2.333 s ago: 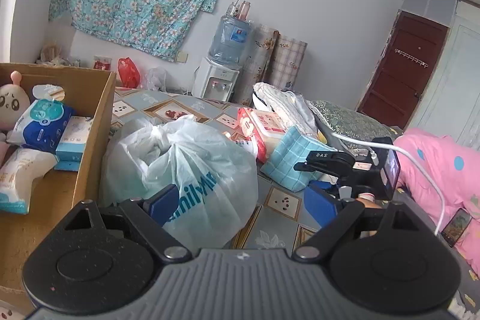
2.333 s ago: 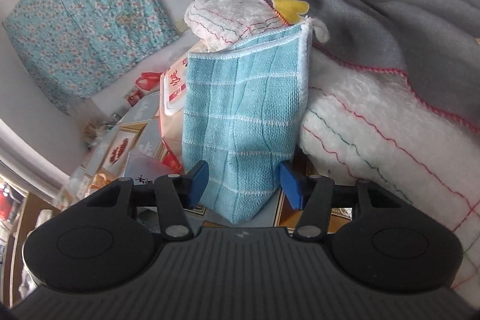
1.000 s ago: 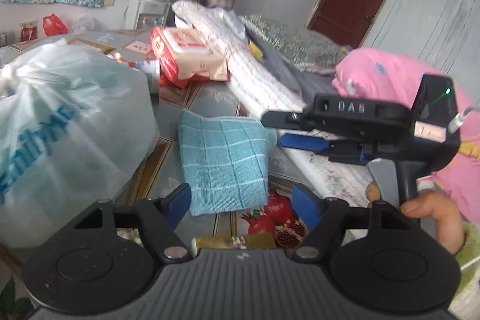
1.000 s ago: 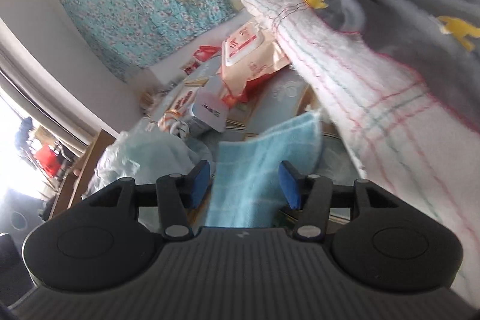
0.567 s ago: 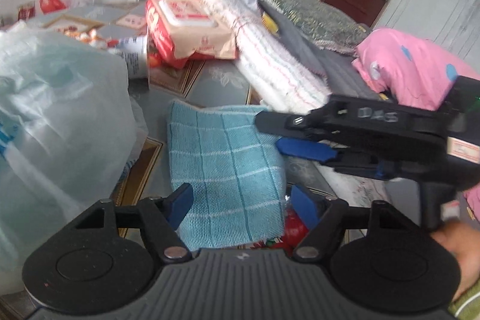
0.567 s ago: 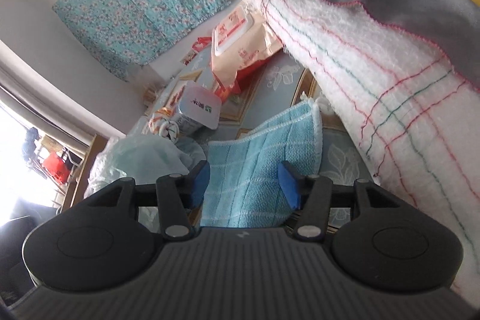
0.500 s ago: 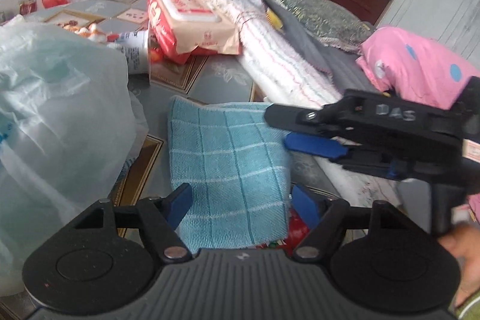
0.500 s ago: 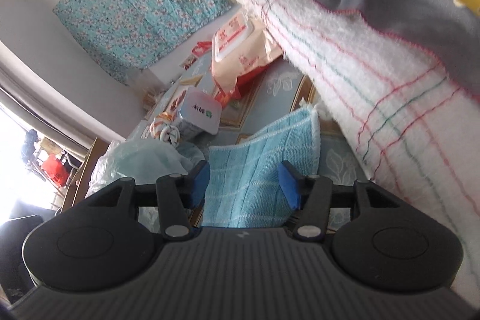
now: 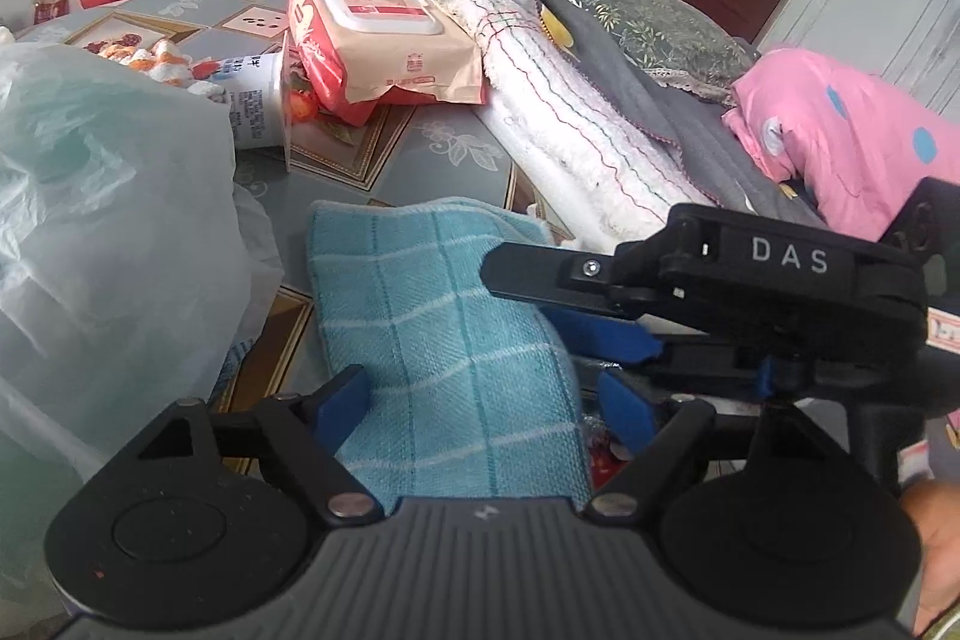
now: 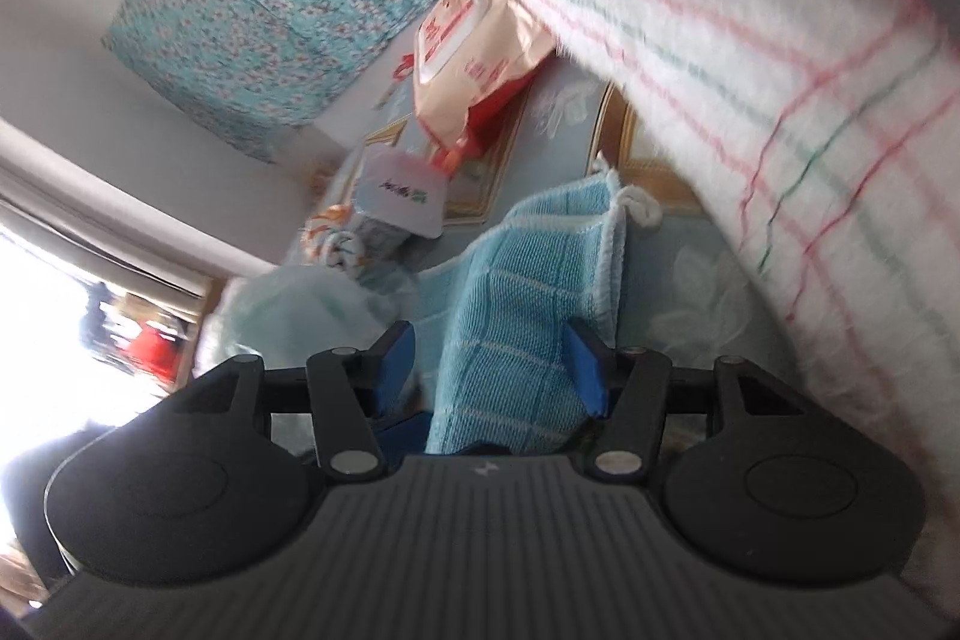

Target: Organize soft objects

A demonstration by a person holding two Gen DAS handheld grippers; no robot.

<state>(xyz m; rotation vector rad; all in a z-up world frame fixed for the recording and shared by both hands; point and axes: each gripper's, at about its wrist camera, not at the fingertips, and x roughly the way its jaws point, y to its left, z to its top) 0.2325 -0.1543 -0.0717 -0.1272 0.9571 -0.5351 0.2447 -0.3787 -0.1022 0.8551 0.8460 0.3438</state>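
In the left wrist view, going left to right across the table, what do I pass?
White plastic bag → blue checked cloth → right gripper, its fingers at the cloth's right edge → pink blanket.

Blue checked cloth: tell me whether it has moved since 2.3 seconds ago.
Yes. The blue checked cloth stood upright against the white striped blanket then; now it lies lower on the table, beside the blanket's edge, between the open fingers of both grippers.
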